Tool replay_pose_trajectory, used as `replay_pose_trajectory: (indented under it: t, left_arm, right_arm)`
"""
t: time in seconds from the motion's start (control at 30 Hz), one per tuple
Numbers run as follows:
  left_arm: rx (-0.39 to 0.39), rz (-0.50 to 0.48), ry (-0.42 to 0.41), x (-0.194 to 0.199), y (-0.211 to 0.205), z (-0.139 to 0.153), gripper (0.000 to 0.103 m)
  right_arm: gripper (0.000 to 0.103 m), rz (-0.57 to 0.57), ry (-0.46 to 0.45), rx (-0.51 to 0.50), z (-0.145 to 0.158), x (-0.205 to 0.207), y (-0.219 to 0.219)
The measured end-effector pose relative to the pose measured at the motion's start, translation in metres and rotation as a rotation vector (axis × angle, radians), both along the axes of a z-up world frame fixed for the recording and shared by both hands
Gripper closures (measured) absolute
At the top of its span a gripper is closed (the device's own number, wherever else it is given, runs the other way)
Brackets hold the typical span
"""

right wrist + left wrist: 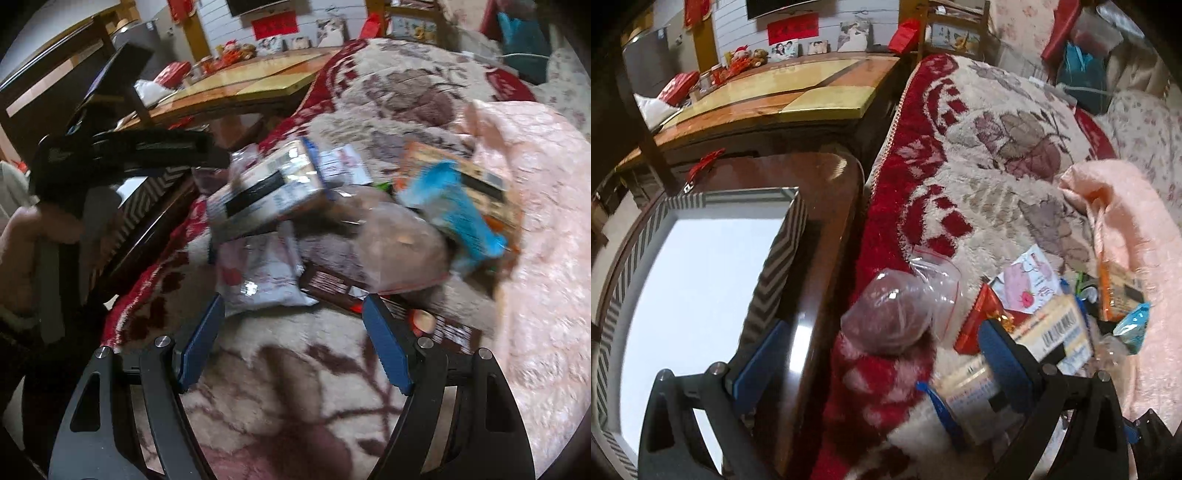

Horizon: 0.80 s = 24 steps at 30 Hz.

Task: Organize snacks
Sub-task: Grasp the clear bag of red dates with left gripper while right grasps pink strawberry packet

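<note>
A pile of snacks lies on a floral blanket (997,155). In the left wrist view my left gripper (882,358) is open. A clear zip bag of reddish-brown food (886,321) sits between its fingers, and a yellow-white barcoded box (971,387) lies against the right pad. A zigzag-patterned storage box (701,295) with a white inside stands on the left. My right gripper (295,332) is open and holds nothing, just short of a white packet (258,273) and a dark brown packet (332,286). Beyond them are the barcoded box (266,192), a clear bag (399,243) and a blue packet (461,214).
The storage box rests on a dark wooden table (820,229) beside the bed edge. A pink blanket (1126,221) is bunched to the right of the pile. A red packet (979,321), pink-white packet (1030,284) and orange packet (1115,291) lie there too. A tiled table (798,92) stands behind.
</note>
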<state>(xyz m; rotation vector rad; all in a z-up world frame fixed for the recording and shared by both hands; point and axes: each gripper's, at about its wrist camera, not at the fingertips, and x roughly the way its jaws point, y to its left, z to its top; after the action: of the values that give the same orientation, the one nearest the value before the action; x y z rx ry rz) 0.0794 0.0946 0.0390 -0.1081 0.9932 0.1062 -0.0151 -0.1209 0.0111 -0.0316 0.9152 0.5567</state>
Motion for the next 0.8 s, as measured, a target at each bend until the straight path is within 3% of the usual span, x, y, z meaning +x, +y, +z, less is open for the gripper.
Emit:
replay_pose_trajectory:
  t: [0.3,0.63,0.73,0.8]
  left_arm:
    - [0.004,-0.009,0.028,0.014,0.001,-0.009,0.000]
    - [0.033,-0.008,0.069,0.028,-0.005,-0.020,0.000]
    - [0.034,-0.012,0.075,0.031,-0.007,-0.020,0.020]
    - [0.023,-0.022,0.092,0.033,-0.009,-0.023,0.043]
  right_arm:
    - [0.025,0.097,-0.006,-0.094,-0.005,0.016,0.041]
    - [0.025,0.109,0.028,-0.083,-0.011,0.029,0.047]
    - [0.035,0.113,0.021,-0.072,-0.012,0.029,0.044]
    - [0.040,0.127,0.023,-0.082,-0.013,0.029,0.045]
